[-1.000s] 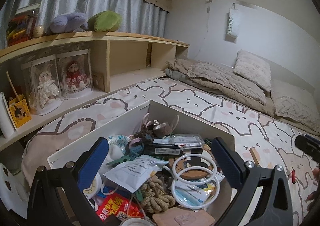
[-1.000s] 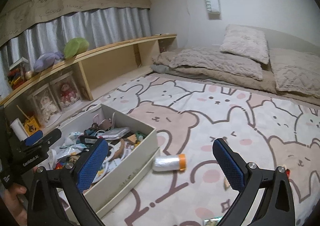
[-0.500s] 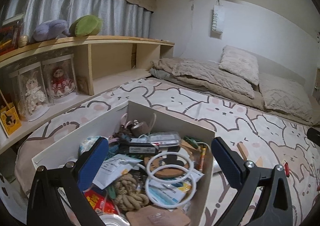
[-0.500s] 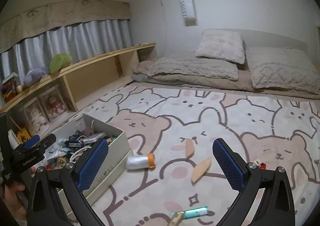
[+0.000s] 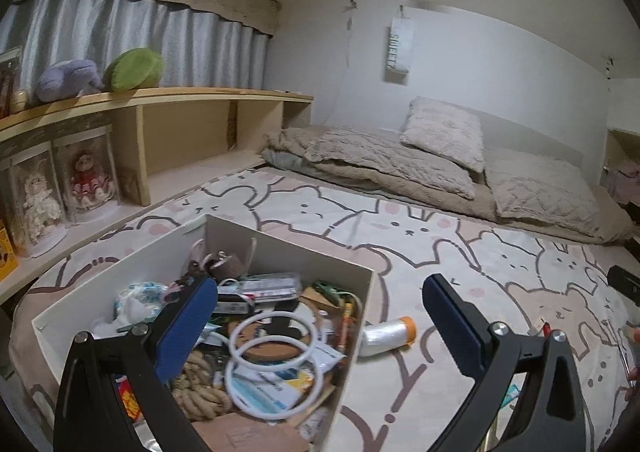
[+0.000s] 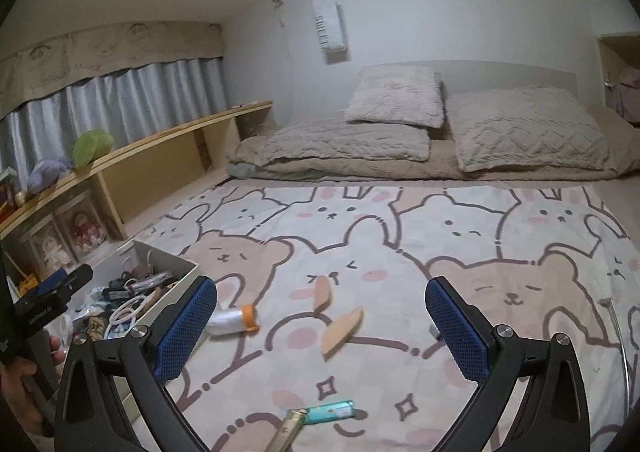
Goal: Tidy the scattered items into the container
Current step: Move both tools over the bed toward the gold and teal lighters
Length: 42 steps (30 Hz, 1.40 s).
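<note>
Both the left gripper [image 5: 320,326] and right gripper [image 6: 320,326] gape wide, empty. A clear film roll with orange cap [image 6: 234,320] lies at the right gripper's nine o'clock, beside the crammed white cardboard box [image 5: 370,292]. Looks like picking's next: descend, close.

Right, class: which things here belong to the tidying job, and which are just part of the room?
Job:
box
plastic roll
two wooden pieces
green tube

Room only:
pillows
shelf
curtain
dolls
</note>
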{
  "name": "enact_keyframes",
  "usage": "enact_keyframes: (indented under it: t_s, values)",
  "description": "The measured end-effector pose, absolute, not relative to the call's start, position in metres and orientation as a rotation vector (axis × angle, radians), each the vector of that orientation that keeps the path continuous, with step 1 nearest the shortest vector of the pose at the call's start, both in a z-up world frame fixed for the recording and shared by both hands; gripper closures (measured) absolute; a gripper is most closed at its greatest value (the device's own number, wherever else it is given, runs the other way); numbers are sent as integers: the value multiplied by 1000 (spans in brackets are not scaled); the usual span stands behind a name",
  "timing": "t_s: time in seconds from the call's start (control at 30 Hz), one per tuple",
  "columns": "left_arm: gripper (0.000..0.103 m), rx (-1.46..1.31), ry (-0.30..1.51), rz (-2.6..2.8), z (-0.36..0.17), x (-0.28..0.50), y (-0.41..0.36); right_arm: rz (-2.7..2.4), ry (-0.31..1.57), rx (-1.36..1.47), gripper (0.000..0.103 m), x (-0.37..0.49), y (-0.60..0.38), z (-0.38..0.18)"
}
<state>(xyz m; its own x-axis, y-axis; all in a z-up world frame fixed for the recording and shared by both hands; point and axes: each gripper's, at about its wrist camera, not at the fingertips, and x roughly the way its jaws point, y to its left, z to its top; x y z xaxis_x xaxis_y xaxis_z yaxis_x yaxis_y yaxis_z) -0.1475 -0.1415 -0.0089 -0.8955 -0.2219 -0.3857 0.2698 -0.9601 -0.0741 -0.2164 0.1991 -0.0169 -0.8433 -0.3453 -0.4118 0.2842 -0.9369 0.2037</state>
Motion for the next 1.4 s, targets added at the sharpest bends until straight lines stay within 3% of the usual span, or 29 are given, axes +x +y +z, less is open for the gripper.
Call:
enact_keyframes:
  t_s: [0.7, 1.4]
  values:
    - [0, 607, 82, -3004, -16, -161, -75, -2811, -234, 676, 0, -206, 259, -32]
    - [0, 1080, -146, -3123, -80, -190, -4, -2717, -127, 967, 0, -225, 247, -95]
